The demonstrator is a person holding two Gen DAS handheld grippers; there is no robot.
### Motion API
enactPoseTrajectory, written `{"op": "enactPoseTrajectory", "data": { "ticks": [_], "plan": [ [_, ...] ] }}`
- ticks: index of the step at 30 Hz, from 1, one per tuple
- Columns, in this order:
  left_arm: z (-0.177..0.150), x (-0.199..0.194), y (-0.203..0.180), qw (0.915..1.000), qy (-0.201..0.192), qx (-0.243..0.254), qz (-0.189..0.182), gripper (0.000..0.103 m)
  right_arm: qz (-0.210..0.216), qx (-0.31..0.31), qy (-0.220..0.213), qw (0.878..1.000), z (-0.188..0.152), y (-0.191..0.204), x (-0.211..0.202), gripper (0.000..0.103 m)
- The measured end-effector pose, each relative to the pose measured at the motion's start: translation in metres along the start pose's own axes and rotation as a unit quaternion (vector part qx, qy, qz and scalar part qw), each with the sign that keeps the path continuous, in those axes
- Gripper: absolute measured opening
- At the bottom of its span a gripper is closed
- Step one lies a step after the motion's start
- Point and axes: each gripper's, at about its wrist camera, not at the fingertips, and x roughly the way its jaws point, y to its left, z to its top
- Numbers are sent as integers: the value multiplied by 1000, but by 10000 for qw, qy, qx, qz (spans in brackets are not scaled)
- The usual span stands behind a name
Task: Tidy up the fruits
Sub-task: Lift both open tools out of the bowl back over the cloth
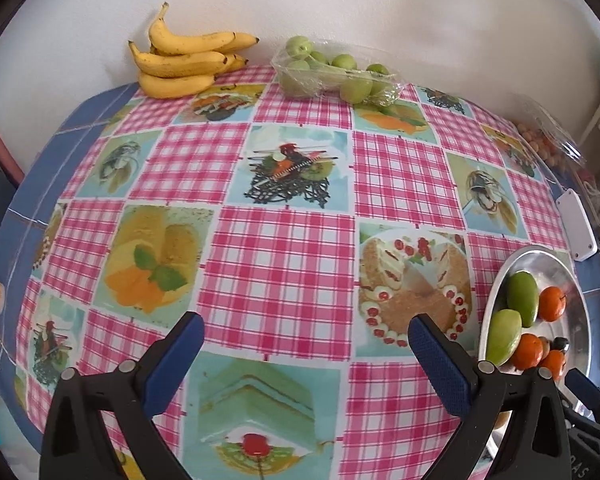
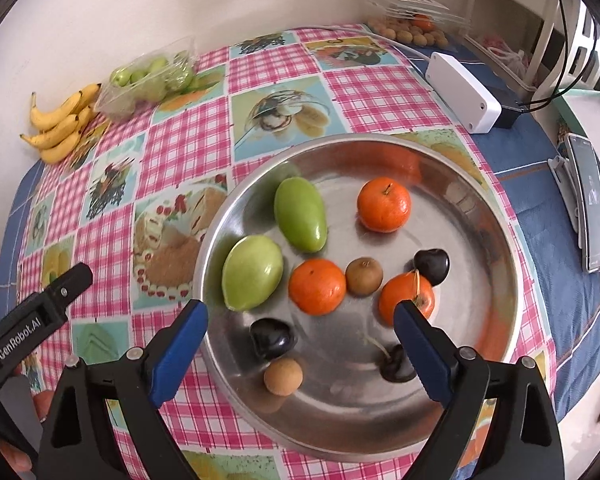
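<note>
White lettering reading "GenRobot.AI" is showing on the black body of the left claw [image 2: 40,316], where it is reaching into the right wrist view from the lower left edge. In the left wrist view, a few pale letters are showing on the black body of the right claw [image 1: 588,440] at the lower right corner, but they are lying cut off and turned, too partial to read. Nothing else is carrying legible text.
</note>
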Motion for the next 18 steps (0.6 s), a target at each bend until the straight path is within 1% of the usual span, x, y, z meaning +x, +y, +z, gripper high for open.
{"op": "enactPoseTrajectory", "data": {
  "ticks": [5,8,15,18],
  "plan": [
    [-10,-9,6,9998,-12,186,63,103,-25,-128,51,9999,-17,6,-1,94],
    [-17,-16,8,9994,7,295,207,103,-48,-157,51,9999,-26,6,-3,94],
    [-42,-28,20,9990,80,329,286,103,-42,-180,14,9998,-45,3,-12,94],
    [-52,-31,25,9984,101,334,447,103,-11,-148,-88,9999,-46,1,-19,94]
  ]
}}
